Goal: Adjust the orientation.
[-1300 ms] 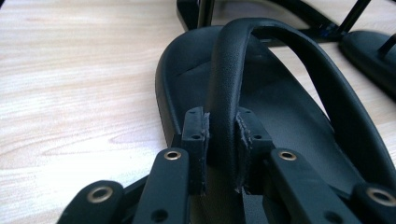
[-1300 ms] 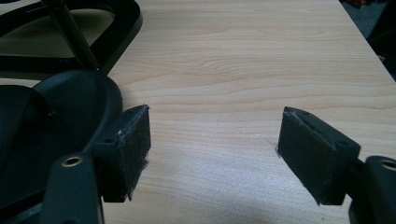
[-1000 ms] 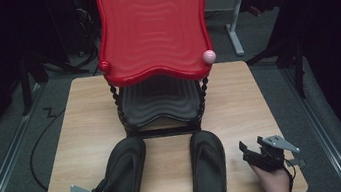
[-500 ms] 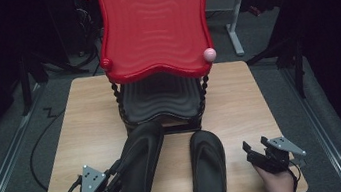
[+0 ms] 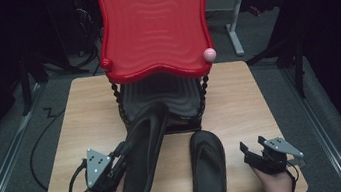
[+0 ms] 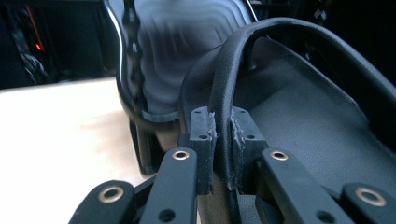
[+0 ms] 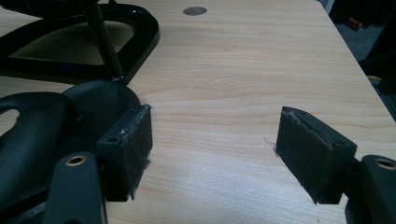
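Two black sandals are on the wooden table [image 5: 90, 117]. My left gripper [image 5: 118, 154] [image 6: 223, 140] is shut on the strap of the left sandal [image 5: 144, 155] [image 6: 303, 107]. This sandal is angled forward, its toe end reaching onto the rack's black lower tray [image 5: 178, 95] [image 6: 173, 51]. The right sandal [image 5: 207, 164] [image 7: 42, 126] lies flat near the front edge. My right gripper [image 5: 245, 151] [image 7: 215, 154] stands open just right of it, nothing between its pads, which are low over the table.
A two-tier rack stands mid-table, with a red wavy upper tray [image 5: 154, 27] over the black one on beaded posts [image 5: 203, 94]. Its black base [image 7: 140, 37] is ahead-left of my right gripper. Bare wood lies on both sides. Dark floor and desk legs surround the table.
My left gripper has moved forward and to the right with the left sandal, sliding its toe toward and onto the lower tray. The right gripper and right sandal stayed nearly still.
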